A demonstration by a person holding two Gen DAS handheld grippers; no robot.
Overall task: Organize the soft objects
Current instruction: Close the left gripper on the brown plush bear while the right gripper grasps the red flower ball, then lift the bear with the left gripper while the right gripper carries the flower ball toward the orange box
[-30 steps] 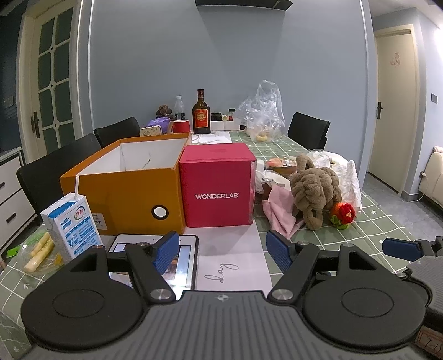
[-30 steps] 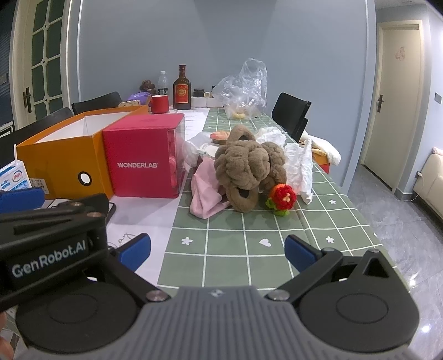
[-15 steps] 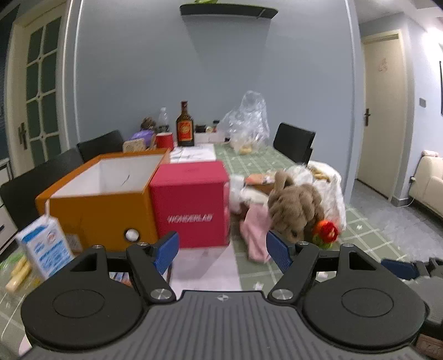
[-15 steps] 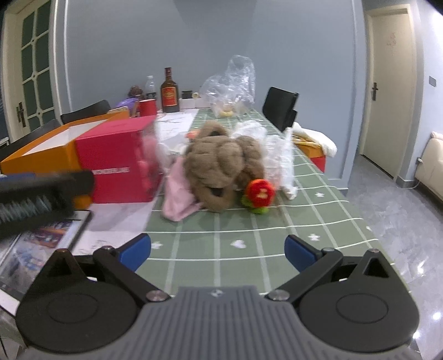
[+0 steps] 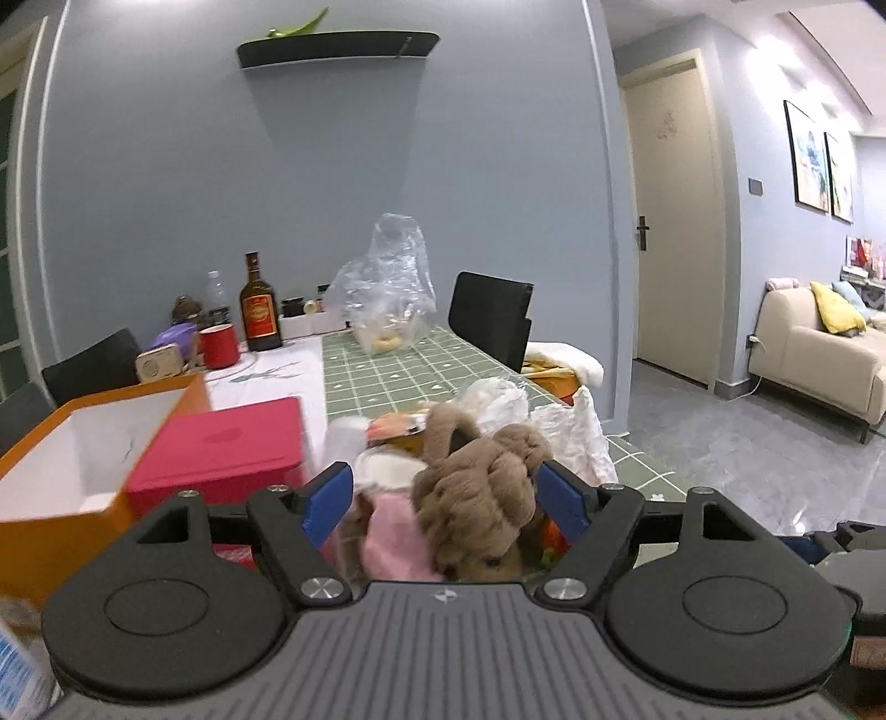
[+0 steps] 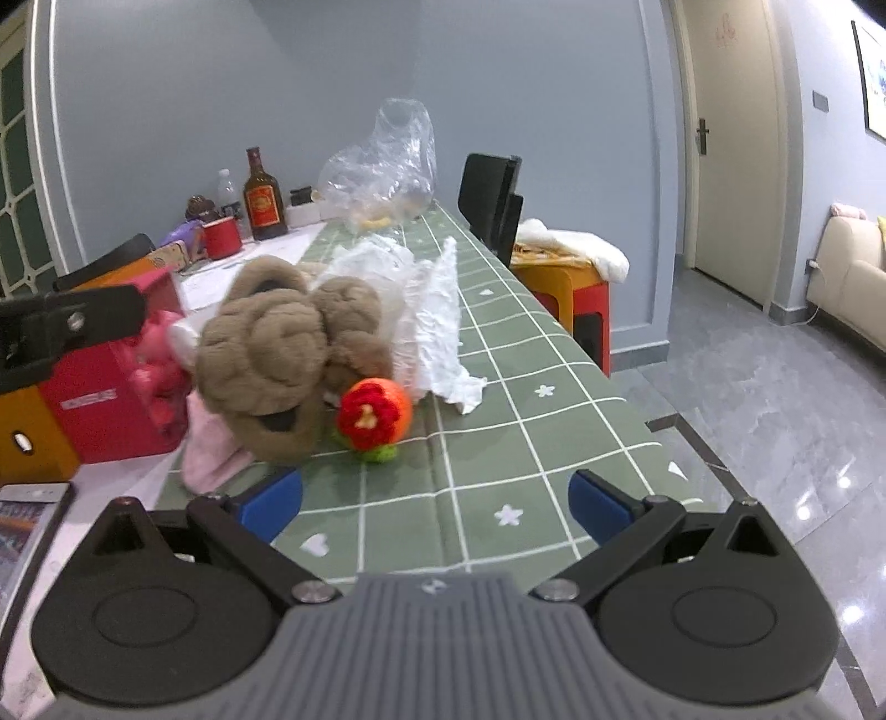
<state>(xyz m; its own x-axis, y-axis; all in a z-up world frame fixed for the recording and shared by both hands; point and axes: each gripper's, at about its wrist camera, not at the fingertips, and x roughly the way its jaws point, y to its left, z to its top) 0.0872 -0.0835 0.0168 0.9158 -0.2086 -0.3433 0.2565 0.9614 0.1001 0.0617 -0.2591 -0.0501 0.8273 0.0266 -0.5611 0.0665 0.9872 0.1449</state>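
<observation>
Plush [image 6: 266, 354] — long axis toward camera

A grey-blue wall [image 5: 310, 166] fills the upper centre of the frame, with a dark shelf [image 5: 338, 47] near the top. At right stand a cream door [image 5: 673, 221] and a beige sofa [image 5: 819, 360] on glossy grey floor tiles [image 6: 775, 399]. A black chair [image 5: 490, 315] sits at centre.

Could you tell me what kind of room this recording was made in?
Most likely a home dining area open to a living room: a long table with a green checked tablecloth, black dining chairs, and a cream sofa beyond.
</observation>
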